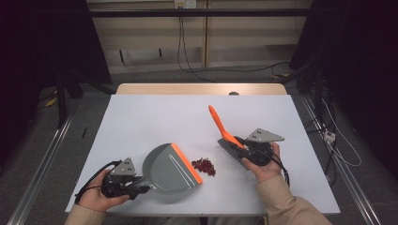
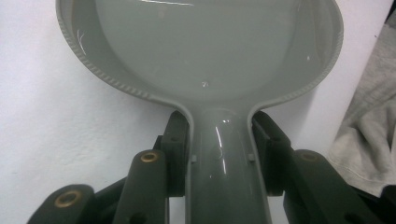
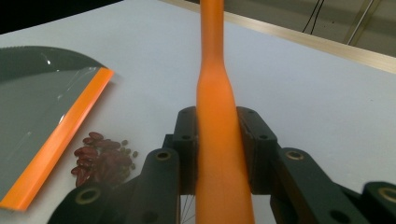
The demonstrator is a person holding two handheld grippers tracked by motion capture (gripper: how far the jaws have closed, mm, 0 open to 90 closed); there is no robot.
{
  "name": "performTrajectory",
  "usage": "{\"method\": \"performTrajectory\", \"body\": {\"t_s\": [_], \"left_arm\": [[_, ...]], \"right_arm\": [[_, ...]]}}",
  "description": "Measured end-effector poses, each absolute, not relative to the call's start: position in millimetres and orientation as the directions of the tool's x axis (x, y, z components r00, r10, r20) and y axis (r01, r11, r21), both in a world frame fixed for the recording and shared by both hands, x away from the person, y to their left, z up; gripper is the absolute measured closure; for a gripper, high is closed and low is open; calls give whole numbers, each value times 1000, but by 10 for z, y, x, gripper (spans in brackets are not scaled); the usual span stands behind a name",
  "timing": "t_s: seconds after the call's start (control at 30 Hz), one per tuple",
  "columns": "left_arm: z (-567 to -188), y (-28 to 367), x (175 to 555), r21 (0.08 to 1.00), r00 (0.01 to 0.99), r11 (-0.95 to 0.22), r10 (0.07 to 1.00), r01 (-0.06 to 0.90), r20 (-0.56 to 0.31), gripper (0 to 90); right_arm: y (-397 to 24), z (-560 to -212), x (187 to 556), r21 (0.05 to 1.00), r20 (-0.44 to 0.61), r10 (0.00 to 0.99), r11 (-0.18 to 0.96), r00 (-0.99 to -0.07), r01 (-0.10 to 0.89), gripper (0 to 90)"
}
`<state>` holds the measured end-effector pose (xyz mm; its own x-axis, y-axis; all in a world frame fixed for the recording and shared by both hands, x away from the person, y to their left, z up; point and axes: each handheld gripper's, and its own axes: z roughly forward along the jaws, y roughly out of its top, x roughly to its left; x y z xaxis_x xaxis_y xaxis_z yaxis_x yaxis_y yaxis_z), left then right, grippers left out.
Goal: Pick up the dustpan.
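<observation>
Grey dustpan (image 1: pixel 166 168) handle clamped in my left gripper (image 1: pixel 123 180), one orange brush (image 1: pixel 224 133) clamped in my right (image 3: pixel 219 149); high view shows one bean pile (image 1: pixel 203 166) beside the dustpan's lip

Both forearms are reaching in low over the table's near edge, the left gripper (image 1: pixel 141 189) and right gripper (image 1: pixel 239 144) each clamping tight, jaws angled inward.

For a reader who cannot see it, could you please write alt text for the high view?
A person at a white table holds a grey dustpan in the left gripper and an orange-handled brush in the right gripper. A small pile of red beans lies between them, just off the dustpan's orange lip.
</observation>
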<state>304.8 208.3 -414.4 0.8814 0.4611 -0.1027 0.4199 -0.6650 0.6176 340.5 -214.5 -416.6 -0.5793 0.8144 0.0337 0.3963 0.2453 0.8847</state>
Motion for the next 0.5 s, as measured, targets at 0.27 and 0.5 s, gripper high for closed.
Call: {"method": "performTrajectory", "body": {"t_s": [0.27,0.5], "left_arm": [[-4194,2041,3062,604,894,-680,429,415,-131,631],[-4201,2006,3063,603,896,-678,417,420,-155,629]], "right_arm": [[-1983,-4179,3440,887,19,811,256,-585,384,716],[-1818,-4209,3475,882,-4,801,285,-598,376,715]]}}
